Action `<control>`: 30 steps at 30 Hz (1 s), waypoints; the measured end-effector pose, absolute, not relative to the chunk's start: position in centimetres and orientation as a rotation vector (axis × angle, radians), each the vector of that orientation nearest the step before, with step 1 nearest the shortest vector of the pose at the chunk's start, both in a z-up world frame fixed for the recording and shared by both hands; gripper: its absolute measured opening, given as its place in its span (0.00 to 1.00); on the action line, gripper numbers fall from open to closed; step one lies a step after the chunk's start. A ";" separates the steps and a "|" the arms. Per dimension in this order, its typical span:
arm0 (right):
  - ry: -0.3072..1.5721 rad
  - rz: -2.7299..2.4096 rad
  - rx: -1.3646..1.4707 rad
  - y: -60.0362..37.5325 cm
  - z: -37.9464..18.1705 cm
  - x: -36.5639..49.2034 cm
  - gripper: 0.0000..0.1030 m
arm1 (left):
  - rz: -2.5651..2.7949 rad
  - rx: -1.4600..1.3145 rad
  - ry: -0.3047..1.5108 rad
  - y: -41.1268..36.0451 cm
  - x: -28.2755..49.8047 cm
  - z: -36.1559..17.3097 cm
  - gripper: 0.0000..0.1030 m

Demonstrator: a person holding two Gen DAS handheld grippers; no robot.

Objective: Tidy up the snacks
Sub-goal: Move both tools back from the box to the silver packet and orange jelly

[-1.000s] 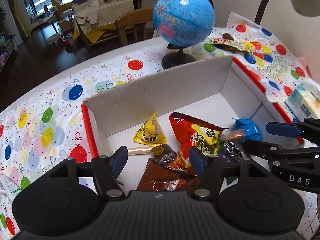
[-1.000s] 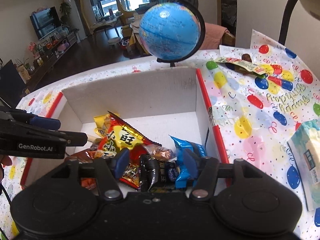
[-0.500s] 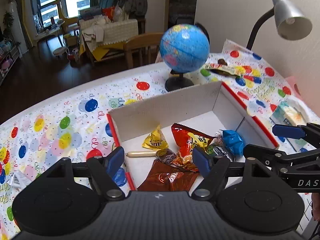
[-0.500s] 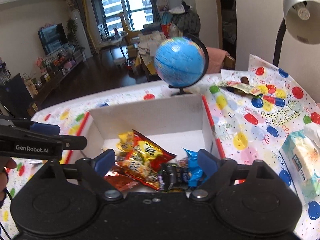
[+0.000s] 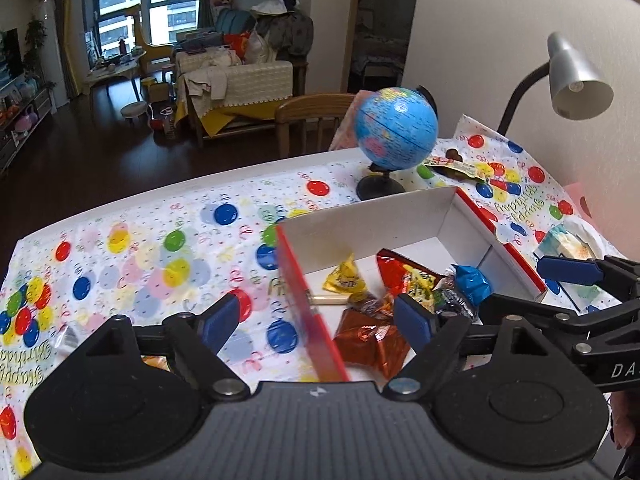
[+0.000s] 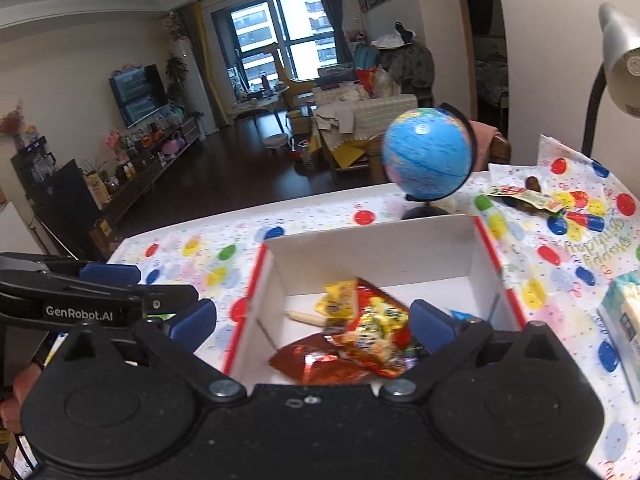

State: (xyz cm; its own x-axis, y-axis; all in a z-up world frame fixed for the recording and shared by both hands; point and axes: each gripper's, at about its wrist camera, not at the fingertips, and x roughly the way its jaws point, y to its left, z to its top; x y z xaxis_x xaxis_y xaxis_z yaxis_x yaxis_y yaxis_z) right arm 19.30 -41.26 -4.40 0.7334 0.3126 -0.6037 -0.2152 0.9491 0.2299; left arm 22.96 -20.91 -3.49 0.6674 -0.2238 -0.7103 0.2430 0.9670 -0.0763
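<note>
A white cardboard box with red edges (image 5: 360,216) (image 6: 376,256) stands on the balloon-print tablecloth. It holds several snacks: a yellow packet (image 5: 345,278) (image 6: 335,300), a red-and-yellow bag (image 5: 408,276) (image 6: 376,324), a brown foil pack (image 5: 370,340) (image 6: 320,364), a blue wrapper (image 5: 472,282) and a pale stick (image 5: 328,300). My left gripper (image 5: 318,322) is open and empty, above the box's left wall. My right gripper (image 6: 312,326) is open and empty, above the box's near side. Each gripper shows at the edge of the other's view.
A blue globe (image 5: 396,130) (image 6: 428,160) stands behind the box. A snack wrapper (image 5: 456,164) (image 6: 524,196) lies at the far right by a grey desk lamp (image 5: 576,76). A tissue pack (image 6: 624,316) lies right of the box. A small wrapper (image 5: 66,338) lies at left.
Both grippers have pulled back and risen away from the box, so more of the table and room shows. Both have opened wider. The snacks stay in the box.
</note>
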 end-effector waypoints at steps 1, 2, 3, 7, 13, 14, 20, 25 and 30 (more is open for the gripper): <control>0.690 0.297 0.148 -40.8 -4.4 19.2 1.00 | -0.262 0.019 0.797 -20.3 22.7 -3.4 0.82; 0.691 0.301 0.146 -40.3 -4.3 19.1 1.00 | -0.259 0.013 0.795 -19.7 22.5 -3.3 0.83; 0.692 0.303 0.145 -39.7 -4.3 19.1 1.00 | -0.257 0.005 0.792 -19.1 22.3 -3.3 0.86; 0.700 0.324 0.143 -37.6 -4.3 19.1 1.00 | -0.247 -0.033 0.773 -16.2 21.3 -3.1 1.00; 0.721 0.374 0.110 -33.6 -4.8 19.4 1.00 | -0.180 -0.040 0.773 -11.9 20.6 -3.6 1.00; 0.723 0.384 0.103 -32.8 -5.0 19.4 1.00 | -0.169 -0.045 0.775 -11.1 20.5 -3.7 1.00; 0.743 0.441 0.071 -28.2 -5.8 19.6 1.00 | -0.104 -0.060 0.787 -6.8 20.5 -4.4 1.00; 0.761 0.466 0.060 -25.3 -6.7 20.2 1.00 | -0.060 -0.088 0.813 -3.5 21.0 -5.5 1.00; 0.779 0.481 0.030 -22.7 -7.8 21.1 1.00 | -0.025 -0.107 0.835 -0.8 22.0 -6.8 1.00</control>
